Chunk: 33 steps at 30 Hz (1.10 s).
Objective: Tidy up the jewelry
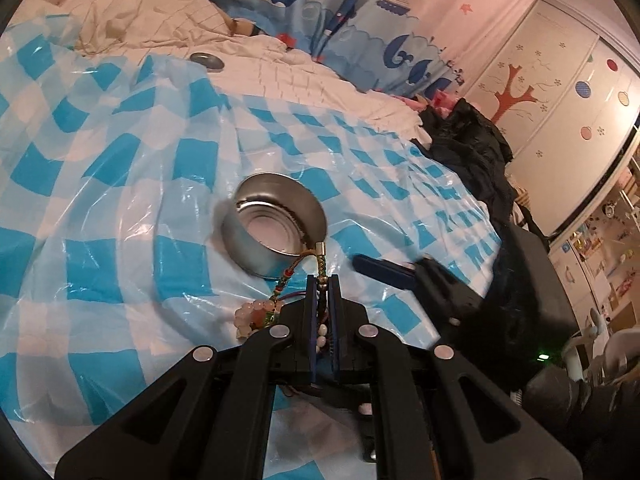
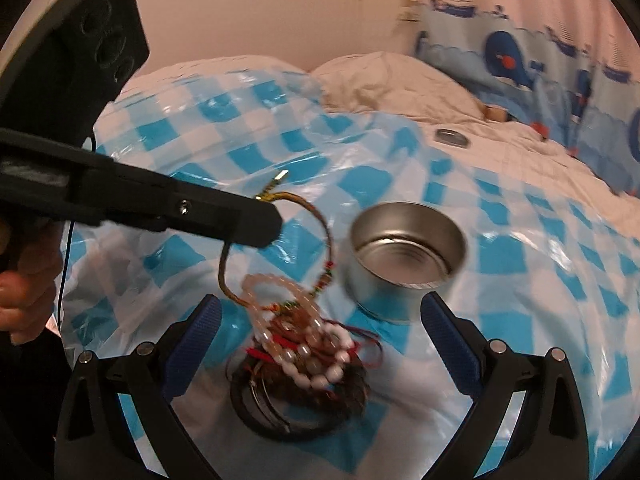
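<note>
Braided cord lifted from the bracelet heap

Left gripper (image 1: 323,280) fingers clamp a braided bracelet (image 2: 316,216); right gripper (image 2: 320,320) fingers gape over the heap (image 2: 316,344) beside the tin (image 2: 404,260).

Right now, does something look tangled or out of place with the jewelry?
Yes. The braided cord pinched in the left gripper is caught with the pale bead bracelets, so lifting drags the jewelry pile beside the empty tin.
</note>
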Tool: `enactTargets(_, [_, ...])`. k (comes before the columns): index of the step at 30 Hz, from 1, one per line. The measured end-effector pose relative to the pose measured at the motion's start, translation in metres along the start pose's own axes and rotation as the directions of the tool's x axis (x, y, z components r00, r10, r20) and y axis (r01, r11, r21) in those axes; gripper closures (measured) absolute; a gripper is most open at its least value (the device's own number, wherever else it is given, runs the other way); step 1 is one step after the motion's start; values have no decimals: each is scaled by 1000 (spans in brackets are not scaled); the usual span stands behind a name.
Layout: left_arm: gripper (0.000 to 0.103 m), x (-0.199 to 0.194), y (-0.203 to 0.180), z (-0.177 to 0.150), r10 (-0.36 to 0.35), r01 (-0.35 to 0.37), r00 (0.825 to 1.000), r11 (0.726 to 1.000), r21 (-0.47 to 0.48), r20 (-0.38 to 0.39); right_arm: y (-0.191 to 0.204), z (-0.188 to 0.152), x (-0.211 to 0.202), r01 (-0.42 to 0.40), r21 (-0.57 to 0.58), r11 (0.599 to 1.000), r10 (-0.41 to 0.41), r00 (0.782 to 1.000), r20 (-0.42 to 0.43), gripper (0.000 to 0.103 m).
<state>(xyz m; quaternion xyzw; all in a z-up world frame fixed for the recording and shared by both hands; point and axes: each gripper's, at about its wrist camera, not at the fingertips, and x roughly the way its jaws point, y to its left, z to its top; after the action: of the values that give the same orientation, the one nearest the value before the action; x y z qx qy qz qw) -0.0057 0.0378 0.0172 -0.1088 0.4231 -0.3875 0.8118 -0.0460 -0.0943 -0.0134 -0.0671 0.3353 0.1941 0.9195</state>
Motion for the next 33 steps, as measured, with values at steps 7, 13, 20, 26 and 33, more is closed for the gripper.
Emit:
enactTargets(7, [99, -10, 6, 3, 18, -18, 999, 1000, -20, 27, -15, -1, 26, -151, 58, 987, 157, 982, -102, 64])
enactTargets(13, [99, -16, 15, 6, 43, -40, 997, 998, -51, 57, -17, -10, 15, -152, 75, 985, 160, 981, -106, 95])
enactTargets(20, [99, -17, 21, 10, 90, -83, 993, 994, -77, 80, -35, -16, -27, -215, 188, 958, 222, 975, -19, 95])
enactTargets(26, [99, -12, 9, 20, 60, -55, 994, 997, -45, 97, -80, -14, -41, -263, 379, 887, 255, 964, 74, 95])
enactTargets(33, [98, 21, -1, 47, -43, 52, 991, 996, -70, 128, -101, 6, -46, -236, 402, 885, 207, 972, 115, 95])
